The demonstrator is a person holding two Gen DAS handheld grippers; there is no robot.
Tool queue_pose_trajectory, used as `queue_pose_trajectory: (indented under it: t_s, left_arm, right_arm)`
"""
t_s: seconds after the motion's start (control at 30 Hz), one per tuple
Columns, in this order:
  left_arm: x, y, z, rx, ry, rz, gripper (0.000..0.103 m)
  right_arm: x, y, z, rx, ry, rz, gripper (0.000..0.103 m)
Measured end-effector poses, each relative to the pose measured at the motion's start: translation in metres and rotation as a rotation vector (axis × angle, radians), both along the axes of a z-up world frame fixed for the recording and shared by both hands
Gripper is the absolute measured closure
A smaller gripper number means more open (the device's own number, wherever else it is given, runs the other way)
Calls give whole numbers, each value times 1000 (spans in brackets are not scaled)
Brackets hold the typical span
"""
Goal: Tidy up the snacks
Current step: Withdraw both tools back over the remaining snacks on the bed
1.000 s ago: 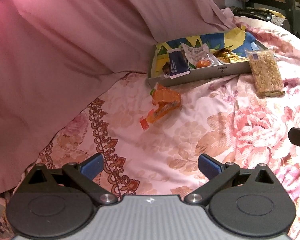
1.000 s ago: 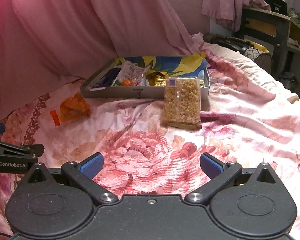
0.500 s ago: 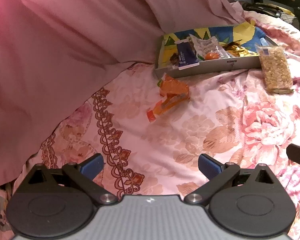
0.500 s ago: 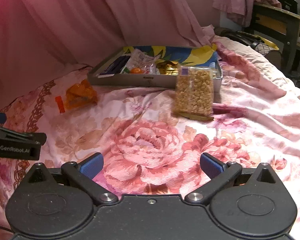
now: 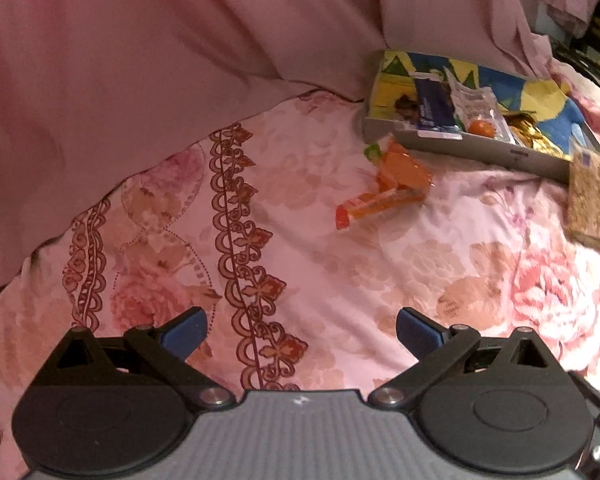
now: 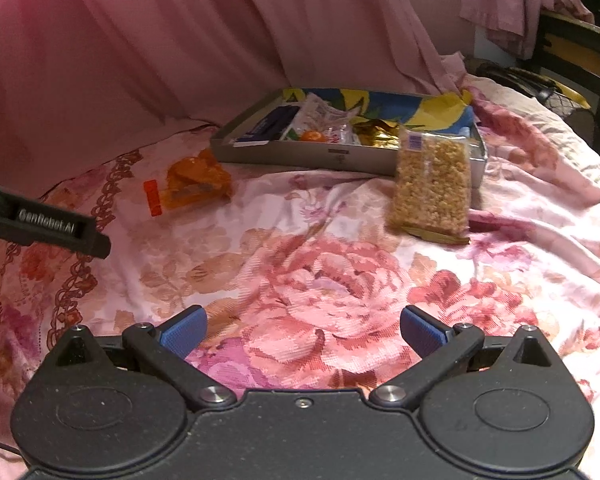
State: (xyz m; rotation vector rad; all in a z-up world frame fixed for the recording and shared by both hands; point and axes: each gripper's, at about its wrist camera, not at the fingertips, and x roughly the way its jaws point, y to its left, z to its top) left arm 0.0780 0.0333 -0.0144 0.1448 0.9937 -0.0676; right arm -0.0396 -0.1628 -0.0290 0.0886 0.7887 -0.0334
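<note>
Both tools hang spread and empty over the bed. The orange packet lies ahead and right of the left tool, just before the tray, long axis crosswise; the left tool looks nearer than the right tool.
</note>
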Motion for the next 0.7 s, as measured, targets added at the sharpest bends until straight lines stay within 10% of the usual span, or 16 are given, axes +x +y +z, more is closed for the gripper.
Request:
queue_pose_trajectory:
  t_s: [0.7]
  left_arm:
    - [64, -40, -14, -34, -137, -213, 0]
  right_arm:
    - [36, -7, -7, -11, -21, 5, 1]
